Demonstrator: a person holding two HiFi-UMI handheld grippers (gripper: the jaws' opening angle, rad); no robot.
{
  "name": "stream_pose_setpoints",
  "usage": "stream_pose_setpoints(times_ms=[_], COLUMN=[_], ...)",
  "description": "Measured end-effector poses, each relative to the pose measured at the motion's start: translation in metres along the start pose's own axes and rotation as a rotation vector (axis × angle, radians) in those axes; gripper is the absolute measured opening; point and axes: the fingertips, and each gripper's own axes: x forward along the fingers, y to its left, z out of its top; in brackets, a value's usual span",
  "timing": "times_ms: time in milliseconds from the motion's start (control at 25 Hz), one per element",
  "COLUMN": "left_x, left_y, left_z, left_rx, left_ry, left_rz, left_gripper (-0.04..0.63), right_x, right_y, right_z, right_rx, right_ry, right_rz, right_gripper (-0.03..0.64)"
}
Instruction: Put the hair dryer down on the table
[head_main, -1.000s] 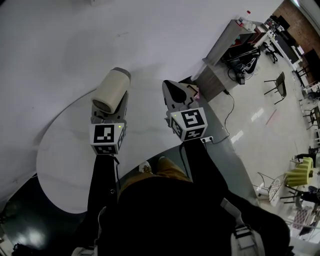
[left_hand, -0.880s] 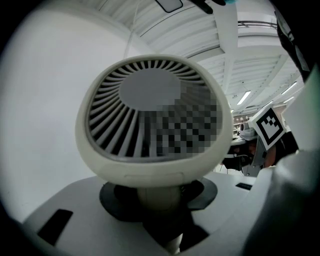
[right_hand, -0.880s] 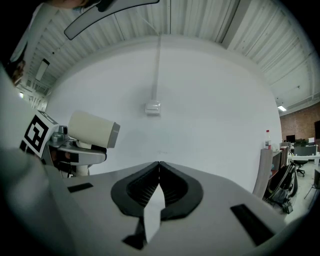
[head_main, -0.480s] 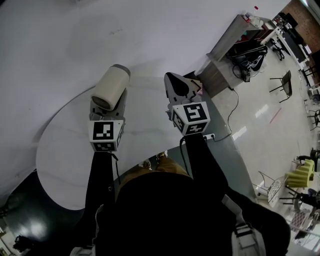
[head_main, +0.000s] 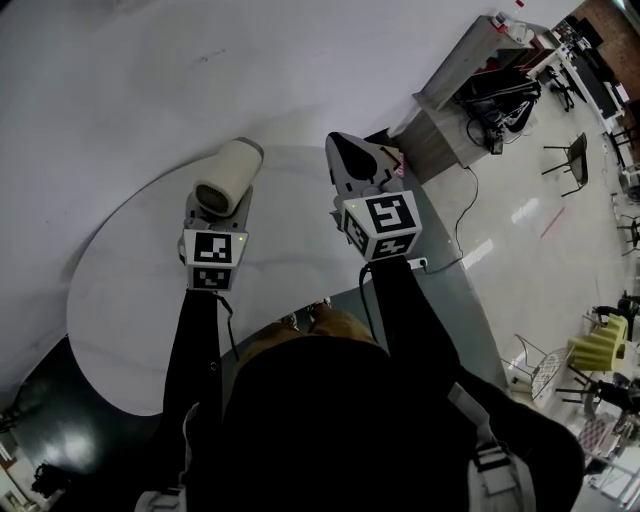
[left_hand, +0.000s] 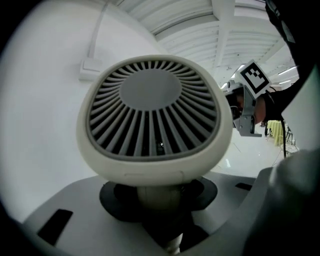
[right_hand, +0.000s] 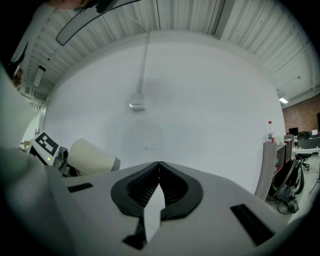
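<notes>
Above the table (head_main: 120, 300), left hand-held gripper (head_main: 217, 213) grips hair dryer (head_main: 229, 172)

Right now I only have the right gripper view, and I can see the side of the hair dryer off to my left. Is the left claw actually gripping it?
Observer: Yes. The left gripper view shows the left claw closed on the handle of the hair dryer, with the rear grille facing the camera.
Operator: Is there table under it?
Observer: Yes. In the head view the round white table lies beneath it, but I can't tell whether they touch.
Operator: Where is my claw relative to that table?
Observer: The head view shows the right claw near the table's right edge. It is beside the hair dryer and not touching it.
</notes>
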Motion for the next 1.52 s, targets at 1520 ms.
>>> stream_pose_setpoints(times_ms=[1520], left_x=[0.05], left_y=[-0.07], left_z=[-0.203], left_rx=[0.258], left_ry=[0.571], left_rz=[-0.191], left_gripper=[0.193], right_x=[-0.009], right_y=[0.023], right_z=[-0.011], right_rx=[-0.063], right_ry=[0.041], right_rz=[0.047], right_gripper=[0.025])
